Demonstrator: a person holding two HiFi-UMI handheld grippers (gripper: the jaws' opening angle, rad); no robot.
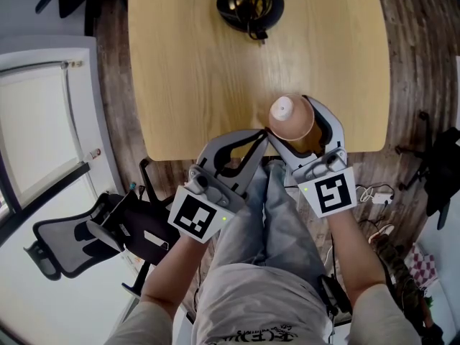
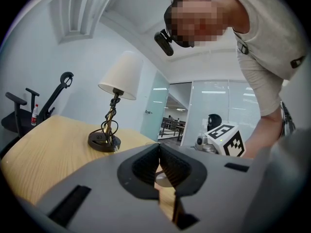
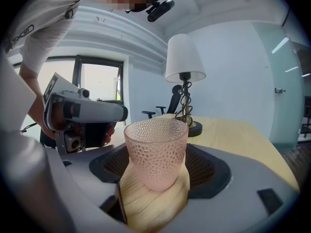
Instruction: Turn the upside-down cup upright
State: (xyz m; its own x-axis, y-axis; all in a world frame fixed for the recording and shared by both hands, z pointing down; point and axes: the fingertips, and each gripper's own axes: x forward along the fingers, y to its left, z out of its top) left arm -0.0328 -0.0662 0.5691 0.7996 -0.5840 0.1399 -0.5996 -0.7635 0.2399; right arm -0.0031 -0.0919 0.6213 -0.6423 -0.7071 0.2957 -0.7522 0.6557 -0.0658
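Head view, with both gripper views. A pale wooden desk (image 1: 201, 70) fills the far half of the scene. A table lamp (image 1: 250, 11) stands at its far edge, with a dark round base, a cable wound about its stem and a white shade.

The cup (image 1: 291, 117), a pink glass with a dimpled wall, stands on the desk close to the near edge, towards the right. The right gripper view shows it upright: the open rim is on top and the narrower base rests on the wood.

The right tongs (image 1: 296, 122) reach over the near edge and bracket the cup, one jaw on each side. They are released: the jaws are spread wide, and the ribbed pads (image 3: 206, 166) stand apart from the glass at its base.

The left tongs (image 1: 260, 135) lie just left of the cup, their tip near the right tongs' left jaw. They are clenched: in the left gripper view the two pads meet along one seam with nothing between them.

Each gripper carries a marker cube at its near end, the left cube (image 1: 198, 218) and the right cube (image 1: 330, 190), above the person's forearms.

To the near left of the desk, a black office chair (image 1: 72, 239) stands on the floor.
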